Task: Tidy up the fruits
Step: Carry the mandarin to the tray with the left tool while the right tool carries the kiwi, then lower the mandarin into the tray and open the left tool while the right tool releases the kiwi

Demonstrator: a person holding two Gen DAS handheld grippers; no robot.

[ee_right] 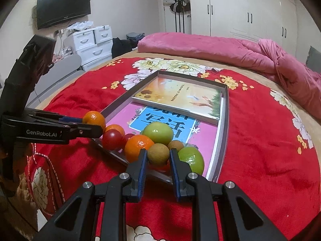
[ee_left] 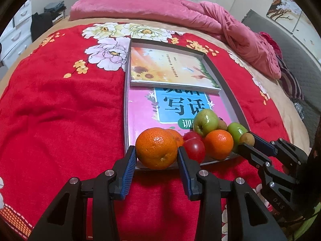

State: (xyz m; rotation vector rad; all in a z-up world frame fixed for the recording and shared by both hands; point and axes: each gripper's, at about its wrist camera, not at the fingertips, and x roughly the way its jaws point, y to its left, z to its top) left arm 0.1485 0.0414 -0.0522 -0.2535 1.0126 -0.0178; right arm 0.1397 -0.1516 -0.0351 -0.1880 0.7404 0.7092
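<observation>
Clearly both grippers are busy at the near end of the grey tray [ee_left: 226,84], which lies on the red flowered blanket [ee_left: 60,104] of the bed. The left gripper [ee_left: 156,150] has its jaws pinching a big orange [ee_left: 156,148] across its widest part. The right gripper [ee_right: 158,154] has its jaws pressed on a small brown fruit [ee_right: 158,154], a longan or kiwi by its look.

Judging by looks, the orange is firm, fairly weighty and dimpled enough to grip well; holding it at the middle, as now, suits it. The brown fruit seems light, with a thin skin, so a gentle squeeze at its middle is wise. The two red tomatoes [ee_right: 112,139] behind look smooth and easily bruised.

The fruits sit heaped at the tray's near edge: another orange [ee_right: 138,147], two glossy green apples [ee_right: 158,133], a second brown fruit [ee_right: 176,145]. Farther off, two books [ee_right: 180,98] lie in the tray.
</observation>
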